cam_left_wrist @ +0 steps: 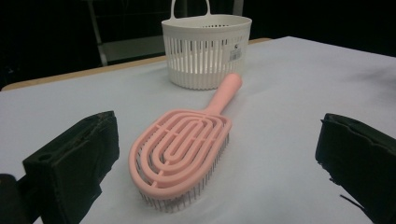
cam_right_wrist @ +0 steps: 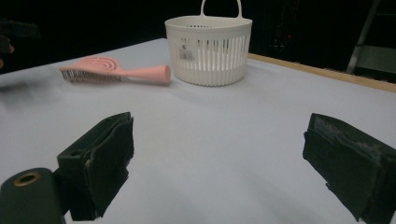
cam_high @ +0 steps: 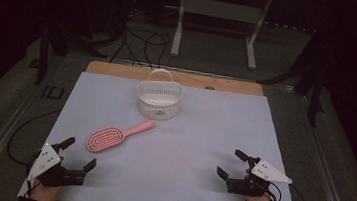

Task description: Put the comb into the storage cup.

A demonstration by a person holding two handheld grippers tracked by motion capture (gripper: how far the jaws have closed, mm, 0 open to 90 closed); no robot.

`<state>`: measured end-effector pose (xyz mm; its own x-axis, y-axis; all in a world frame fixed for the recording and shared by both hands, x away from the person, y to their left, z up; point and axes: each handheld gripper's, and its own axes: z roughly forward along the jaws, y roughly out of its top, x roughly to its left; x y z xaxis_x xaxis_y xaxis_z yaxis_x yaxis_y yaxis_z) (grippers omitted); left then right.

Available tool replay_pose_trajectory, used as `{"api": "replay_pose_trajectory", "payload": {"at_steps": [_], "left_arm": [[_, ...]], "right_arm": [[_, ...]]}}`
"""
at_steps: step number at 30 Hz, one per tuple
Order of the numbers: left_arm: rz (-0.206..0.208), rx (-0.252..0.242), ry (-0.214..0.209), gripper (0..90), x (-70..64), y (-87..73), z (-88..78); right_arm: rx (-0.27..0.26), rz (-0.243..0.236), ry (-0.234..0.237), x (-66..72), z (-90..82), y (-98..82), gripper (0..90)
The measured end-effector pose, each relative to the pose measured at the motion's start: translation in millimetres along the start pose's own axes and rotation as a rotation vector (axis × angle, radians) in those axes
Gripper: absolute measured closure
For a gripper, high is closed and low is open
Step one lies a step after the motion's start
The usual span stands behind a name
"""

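Pink hairbrush (cam_high: 115,136) bristles down, handle pointing toward white basket (cam_high: 158,100), lying diagonally.

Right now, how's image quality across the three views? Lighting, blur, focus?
High view: dim, room behind near black, pink brush and white basket still readable. Left gripper view: brush sharp, its own tongs soft at the frame edges. Right gripper view: basket clear, left edge smeared and blurry near the brush head.
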<state>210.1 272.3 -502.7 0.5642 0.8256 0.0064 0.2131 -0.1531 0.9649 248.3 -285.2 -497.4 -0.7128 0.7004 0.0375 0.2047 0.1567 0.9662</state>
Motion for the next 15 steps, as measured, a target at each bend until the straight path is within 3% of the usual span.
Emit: {"api": "replay_pose_trajectory", "payload": {"at_steps": [15], "left_arm": [[-0.015, 0.005, 0.000, 0.1, 0.7, 1.8, 2.8]], "right_arm": [[0.027, 0.001, -0.003, -0.2, -1.2, -2.4, 8.4]]}}
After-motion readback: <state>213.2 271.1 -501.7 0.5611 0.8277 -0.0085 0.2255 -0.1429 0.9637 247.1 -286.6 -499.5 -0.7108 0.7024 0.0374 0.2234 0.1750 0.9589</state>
